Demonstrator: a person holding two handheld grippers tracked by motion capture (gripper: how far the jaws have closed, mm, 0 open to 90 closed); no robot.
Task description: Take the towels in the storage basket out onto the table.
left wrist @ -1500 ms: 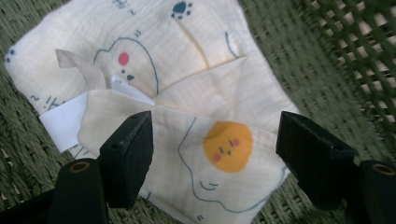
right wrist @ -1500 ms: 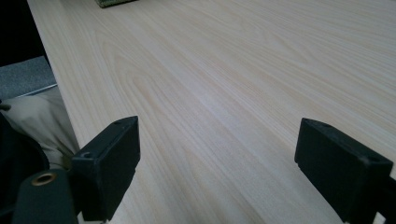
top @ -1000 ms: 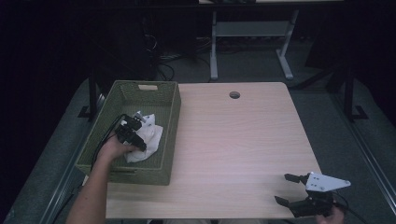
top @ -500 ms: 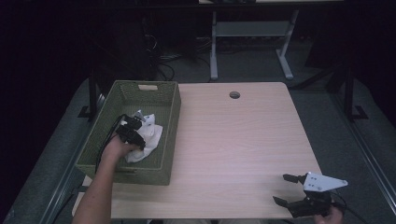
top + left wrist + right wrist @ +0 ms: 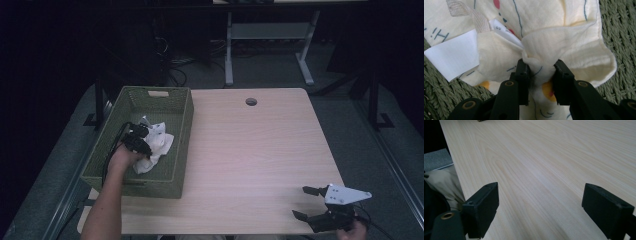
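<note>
A cream cloth (image 5: 156, 144) with small coloured prints lies crumpled inside the green woven basket (image 5: 182, 117) at the table's left. My left gripper (image 5: 139, 140) is down in the basket, shut on a bunched fold of the cloth (image 5: 569, 37); its jaws pinch the fabric between them (image 5: 540, 68). A white care label (image 5: 452, 58) sticks out of the cloth. My right gripper (image 5: 311, 202) rests at the table's near right corner, open, with nothing but bare wood between its jaws (image 5: 540, 202).
The light wooden table (image 5: 250, 150) has a round cable hole (image 5: 251, 101) near its far edge. The basket's woven floor (image 5: 621, 30) surrounds the cloth. Behind the table stand a white desk frame (image 5: 270, 35) and cables on the floor.
My left hand has pulled slightly toward the near side of the basket with the cloth in its jaws. The right gripper has stayed almost still.
</note>
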